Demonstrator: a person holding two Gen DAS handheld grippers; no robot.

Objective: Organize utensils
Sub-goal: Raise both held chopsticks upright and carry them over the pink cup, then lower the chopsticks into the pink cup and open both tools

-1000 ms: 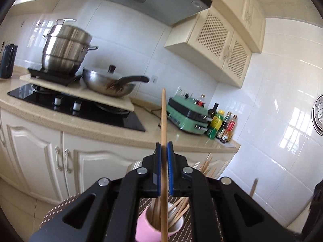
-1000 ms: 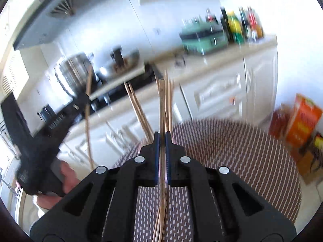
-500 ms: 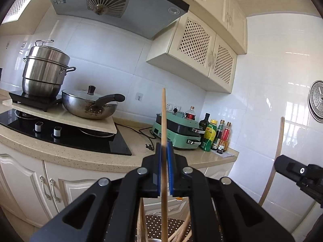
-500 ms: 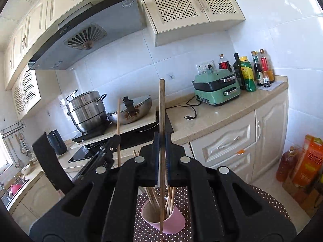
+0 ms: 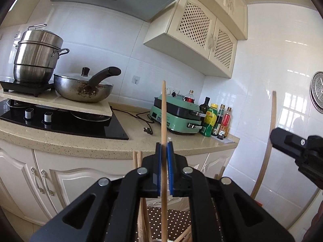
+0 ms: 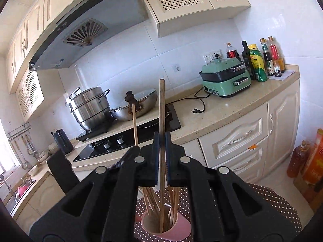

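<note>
My left gripper is shut on a light wooden chopstick held upright; its lower end runs down out of view. My right gripper is shut on a darker wooden chopstick, also upright, with its lower end inside the pink cup. The cup stands on a brown polka-dot mat and holds several chopsticks. The right gripper shows at the right edge of the left wrist view with its chopstick. The left gripper's chopstick shows in the right wrist view.
Behind is a kitchen counter with a black hob, a steel steamer pot, a wok, a green electric cooker and sauce bottles. Bottles and a box stand on the floor at right.
Both grippers have risen and tilted up toward the wall, each still holding its chopstick. The right chopstick's lower end now stands in the pink cup.
</note>
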